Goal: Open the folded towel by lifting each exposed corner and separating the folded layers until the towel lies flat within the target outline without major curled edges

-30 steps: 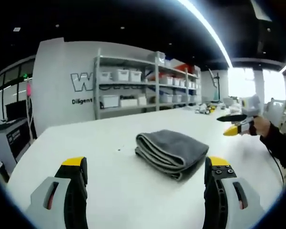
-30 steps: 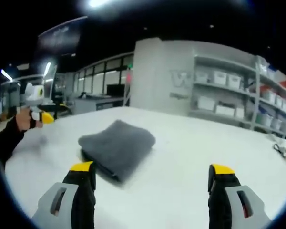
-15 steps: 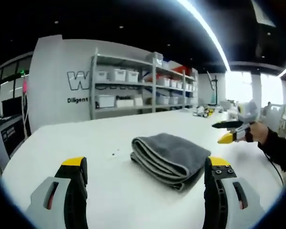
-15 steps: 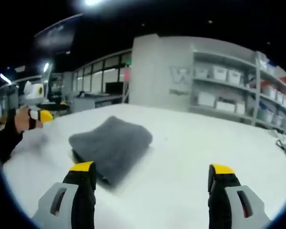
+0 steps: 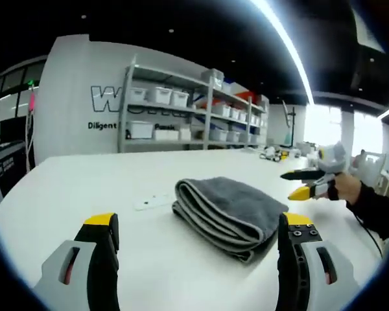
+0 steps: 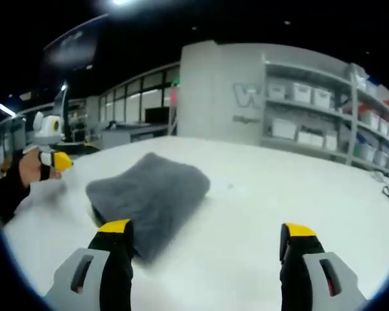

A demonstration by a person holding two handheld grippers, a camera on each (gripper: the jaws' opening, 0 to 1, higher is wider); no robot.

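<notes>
A folded grey towel [image 5: 230, 210] lies on the white table [image 5: 84, 188], its stacked layers facing my left gripper. My left gripper [image 5: 194, 227] is open, hovering short of the towel with nothing between its jaws. In the right gripper view the same towel [image 6: 149, 194] sits ahead and to the left of my open right gripper [image 6: 204, 230], close to its left jaw. The right gripper [image 5: 308, 181] also appears at the right of the left gripper view, held in a hand. The left gripper [image 6: 52, 159] shows at the left of the right gripper view.
Metal shelves [image 5: 181, 110] with white bins stand behind the table against a grey wall. Small items [image 5: 275, 152] lie at the far table edge. A small white scrap [image 5: 152, 201] lies left of the towel. A dark sleeve [image 5: 376, 210] reaches in from the right.
Both cameras have moved closer to the towel, which now looks larger and nearer the jaws. The towel itself has not moved. Both grippers stay open.
</notes>
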